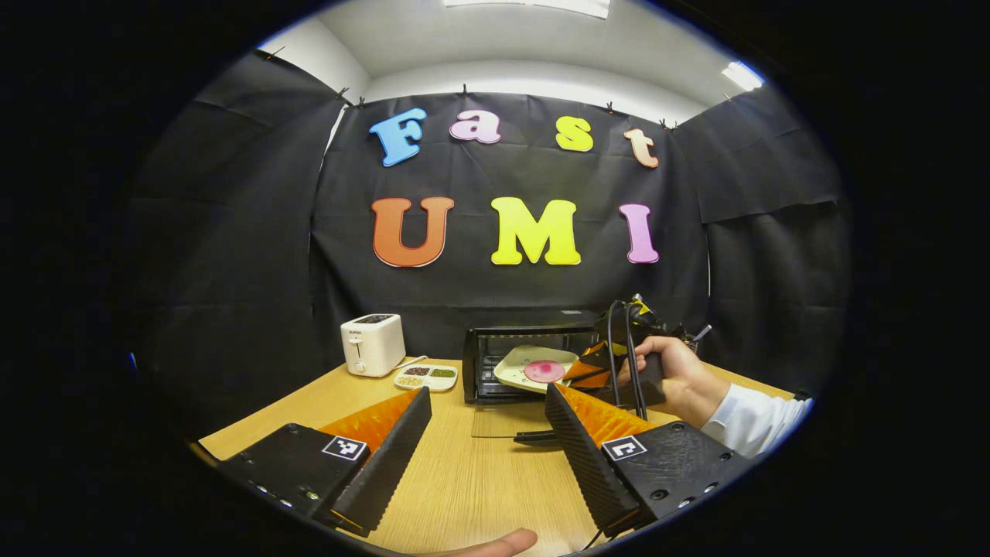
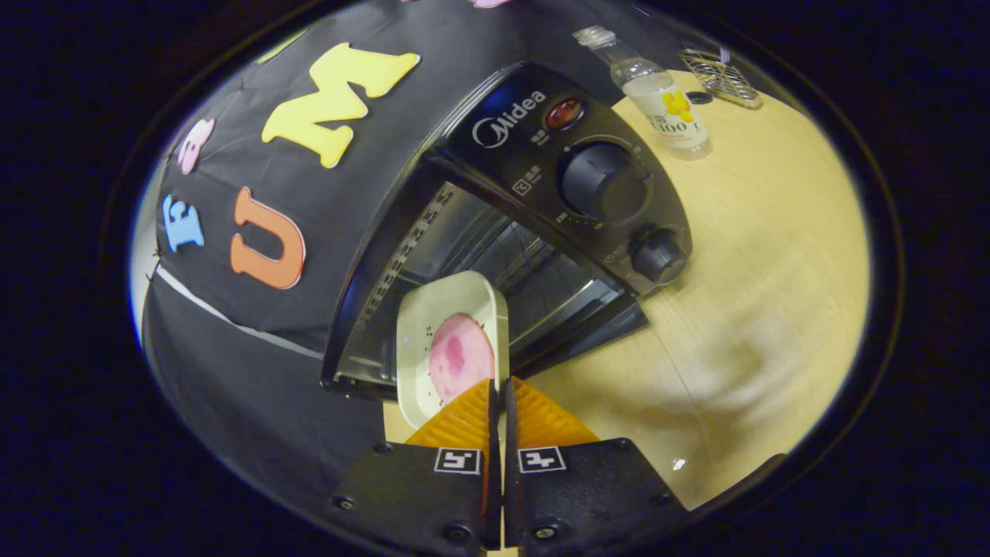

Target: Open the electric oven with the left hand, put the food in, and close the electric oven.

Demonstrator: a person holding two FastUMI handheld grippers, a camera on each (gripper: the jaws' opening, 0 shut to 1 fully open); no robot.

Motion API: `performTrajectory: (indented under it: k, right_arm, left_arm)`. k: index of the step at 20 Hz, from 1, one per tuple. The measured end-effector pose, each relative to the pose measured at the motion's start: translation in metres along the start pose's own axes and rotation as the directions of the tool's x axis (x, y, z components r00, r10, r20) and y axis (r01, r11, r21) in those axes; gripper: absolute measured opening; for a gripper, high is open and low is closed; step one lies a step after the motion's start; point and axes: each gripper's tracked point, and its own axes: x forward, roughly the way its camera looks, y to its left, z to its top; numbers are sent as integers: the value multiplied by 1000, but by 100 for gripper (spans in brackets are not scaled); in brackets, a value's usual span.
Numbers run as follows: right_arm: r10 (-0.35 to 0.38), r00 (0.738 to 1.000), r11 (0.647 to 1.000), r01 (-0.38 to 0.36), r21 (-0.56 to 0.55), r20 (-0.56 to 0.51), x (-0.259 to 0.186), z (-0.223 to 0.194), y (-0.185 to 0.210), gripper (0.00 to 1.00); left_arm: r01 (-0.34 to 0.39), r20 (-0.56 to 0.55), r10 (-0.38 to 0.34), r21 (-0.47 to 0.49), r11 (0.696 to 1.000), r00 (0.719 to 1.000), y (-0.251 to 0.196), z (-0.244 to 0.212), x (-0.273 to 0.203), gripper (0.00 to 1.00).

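On the wooden counter, seen from the left gripper view, a white toaster stands at far left against the booth's black cloth wall, with a small divided dish of dark and green bits just beside it. In the foreground the left claw hangs open and empty above the counter, its two fingers spread wide. Beyond it the black electric oven stands with its glass door dropped flat toward the camera. A pale square plate carrying a round pink piece of food is tilted in the oven's mouth, above the lowered door. At right, a hand in a white sleeve holds the right claw by the plate's near edge.

The right gripper view looks along that claw, its fingers closed tight together on the rim of the plate; the food lies near the gripped edge. The plate's far end reaches into the open oven over the wire rack. Right of the opening, two black dials sit on the control panel. Farther right on the counter stands a clear bottle with a yellow label, and near it a small wire rack.
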Motion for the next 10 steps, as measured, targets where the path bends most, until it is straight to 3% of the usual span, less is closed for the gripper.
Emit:
performTrajectory:
  k: [7, 8, 10]
  right_arm:
    - [26, 980, 999, -18, -41, 195, 33, 29, 11, 7]
    - [23, 976, 999, -14, -40, 216, 37, 32, 10, 4]
    - [15, 967, 999, -3, -47, 256, 45, 39, 7, 9]
  left_arm:
    - [-5, -45, 3, -53, 999, 999, 17, -26, 9, 95]
    - [-12, -51, 9, -53, 999, 999, 21, -29, 9, 95]
    - [-20, -59, 17, -55, 998, 998, 25, -31, 12, 95]
